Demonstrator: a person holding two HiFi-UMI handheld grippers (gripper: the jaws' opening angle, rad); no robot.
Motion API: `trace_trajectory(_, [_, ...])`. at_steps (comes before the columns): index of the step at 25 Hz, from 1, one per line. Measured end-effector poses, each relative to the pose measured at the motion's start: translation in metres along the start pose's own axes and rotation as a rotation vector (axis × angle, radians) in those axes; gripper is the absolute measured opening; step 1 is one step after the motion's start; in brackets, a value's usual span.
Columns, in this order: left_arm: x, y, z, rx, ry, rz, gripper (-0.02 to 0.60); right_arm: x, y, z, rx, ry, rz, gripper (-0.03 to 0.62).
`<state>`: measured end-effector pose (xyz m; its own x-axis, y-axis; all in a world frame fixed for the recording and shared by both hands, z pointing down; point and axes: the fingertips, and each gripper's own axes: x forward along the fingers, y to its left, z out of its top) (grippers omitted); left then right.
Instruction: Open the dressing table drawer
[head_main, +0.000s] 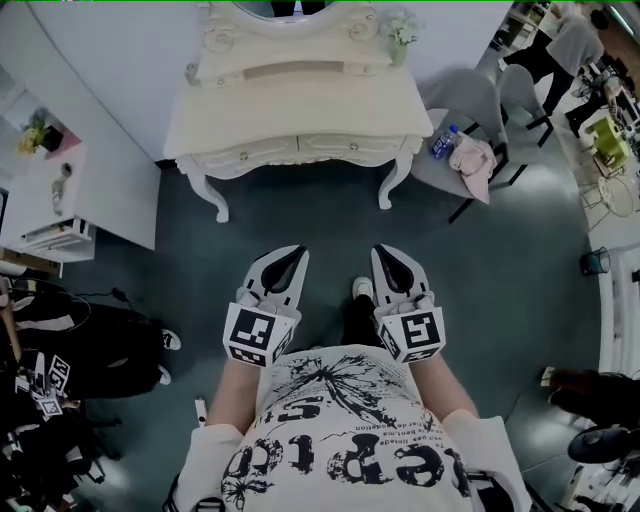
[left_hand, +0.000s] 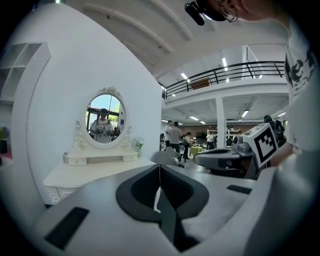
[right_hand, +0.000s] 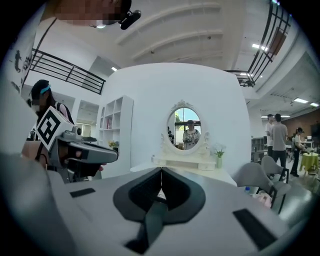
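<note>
Ahead, white ornate dressing table (head_main: 300, 112), 2 front drawers (head_main: 248, 155) shut.

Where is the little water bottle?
In the head view, the water bottle sits on the grey chair, right of the dressing table, beside a pink cloth.

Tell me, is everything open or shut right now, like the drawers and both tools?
Left tool: shut, holding nothing, not touching the table.
Right tool: shut, holding nothing, not touching the table.
Left drawer: closed.
Right drawer: closed.
Water bottle: cap on, resting on the grey chair.
</note>
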<state>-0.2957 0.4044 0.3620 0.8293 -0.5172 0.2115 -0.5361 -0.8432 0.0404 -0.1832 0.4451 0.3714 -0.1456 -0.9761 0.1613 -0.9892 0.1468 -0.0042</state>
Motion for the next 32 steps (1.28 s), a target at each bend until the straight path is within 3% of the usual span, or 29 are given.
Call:
trace_trajectory(9, [0.124,0.036,0.034,-0.038,-0.011,0.109,0.02,0.085,-0.119,0.02,-0.011,-0.022,0.075,0.017])
trace_trajectory(18, [0.255,0.045,0.059,-0.049,0.005,0.153,0.02,0.15,-0.243,0.034,-0.038,-0.021,0.11,0.017])
trace_trajectory(25, [0.314,0.073,0.05,-0.066,0.062,0.158,0.02,0.203,-0.291,0.024,-0.008,0.002,0.095,0.017])
trace_trajectory(32, [0.38,0.14,0.058,-0.064,0.072,0.11,0.02,0.285,-0.319,0.034,-0.018,0.004,0.055,0.017])
